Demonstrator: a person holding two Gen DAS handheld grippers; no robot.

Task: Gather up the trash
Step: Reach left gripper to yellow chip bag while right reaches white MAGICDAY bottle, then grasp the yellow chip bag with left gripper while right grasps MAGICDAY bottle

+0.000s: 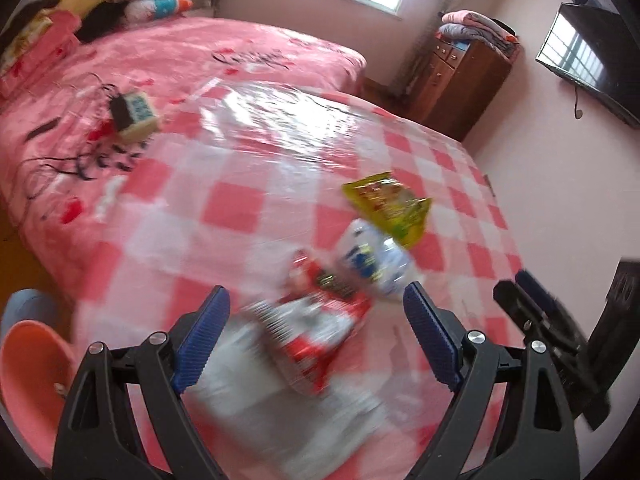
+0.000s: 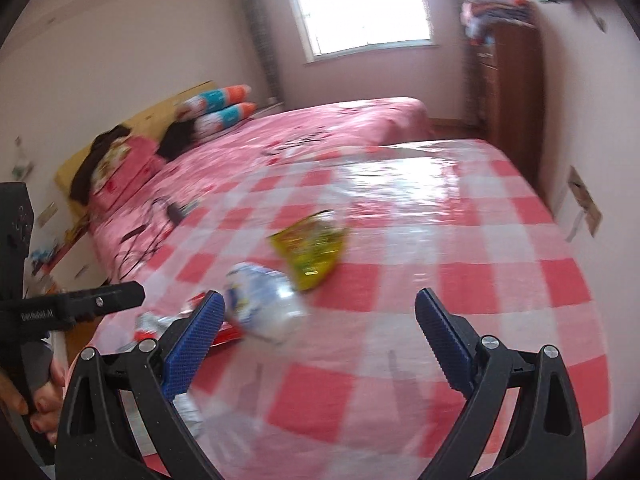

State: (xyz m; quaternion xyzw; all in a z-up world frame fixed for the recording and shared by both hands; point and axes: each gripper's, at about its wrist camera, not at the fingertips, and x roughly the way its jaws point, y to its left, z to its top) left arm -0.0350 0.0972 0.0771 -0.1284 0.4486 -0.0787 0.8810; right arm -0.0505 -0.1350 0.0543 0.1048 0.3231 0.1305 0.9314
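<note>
Three pieces of trash lie on the pink-and-white checked tablecloth (image 1: 248,208): a red-and-white wrapper (image 1: 320,320), a crumpled clear plastic bottle (image 1: 372,260) with a blue label, and a yellow-green snack bag (image 1: 394,206). My left gripper (image 1: 316,320) is open, its blue pads on either side of the red wrapper and above it. My right gripper (image 2: 320,320) is open too, with the bottle (image 2: 260,304) just inside its left pad and the yellow bag (image 2: 312,252) beyond. The right gripper also shows at the right edge of the left wrist view. Both views are motion-blurred.
A bed with a pink blanket (image 1: 160,60) adjoins the table, with a small box and cables (image 1: 134,114) on it. A wooden cabinet (image 1: 460,80) and a wall television (image 1: 588,60) stand at the far right. An orange bin (image 1: 28,368) sits at lower left.
</note>
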